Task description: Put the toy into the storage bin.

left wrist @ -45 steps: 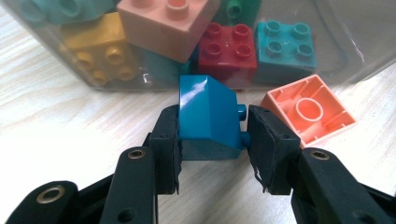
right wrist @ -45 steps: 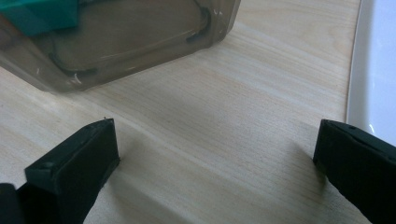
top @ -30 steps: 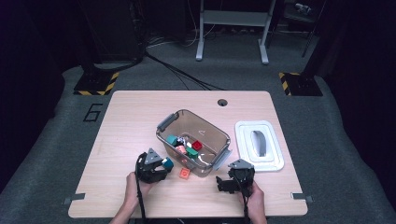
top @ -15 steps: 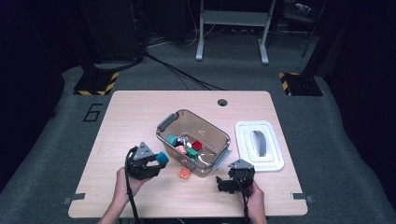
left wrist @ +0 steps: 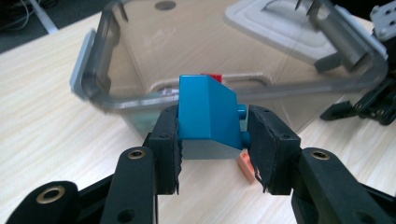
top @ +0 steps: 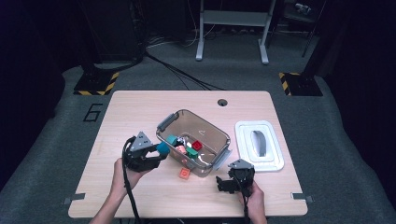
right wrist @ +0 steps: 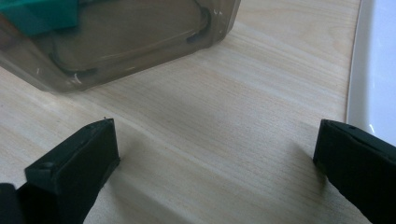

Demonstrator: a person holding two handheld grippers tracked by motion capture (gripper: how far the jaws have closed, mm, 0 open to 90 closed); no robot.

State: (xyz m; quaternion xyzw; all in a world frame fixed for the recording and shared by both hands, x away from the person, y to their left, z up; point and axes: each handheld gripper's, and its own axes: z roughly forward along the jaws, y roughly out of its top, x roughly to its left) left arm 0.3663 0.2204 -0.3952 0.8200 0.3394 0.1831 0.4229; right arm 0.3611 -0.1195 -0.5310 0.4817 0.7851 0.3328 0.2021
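Blue brick point(left wrist: 208, 113), pinched in the left gripper point(top: 158, 153) at centre-left of the high view, hangs just left of the clear bin's point(top: 218, 135) near rim, gripper levelled rightward toward it, while the right gripper point(top: 223, 184), lower right, rests spread on the worktop point(top: 140, 105).

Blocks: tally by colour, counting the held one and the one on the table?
Blue: 1, the blue block in the left gripper
Teal: 1, teal block in the clear bin
Red: 1, red block
Green: 1, green block
Pink: 1, pink block
Orange: 1, orange block on the table
Total: 6 that can be made out
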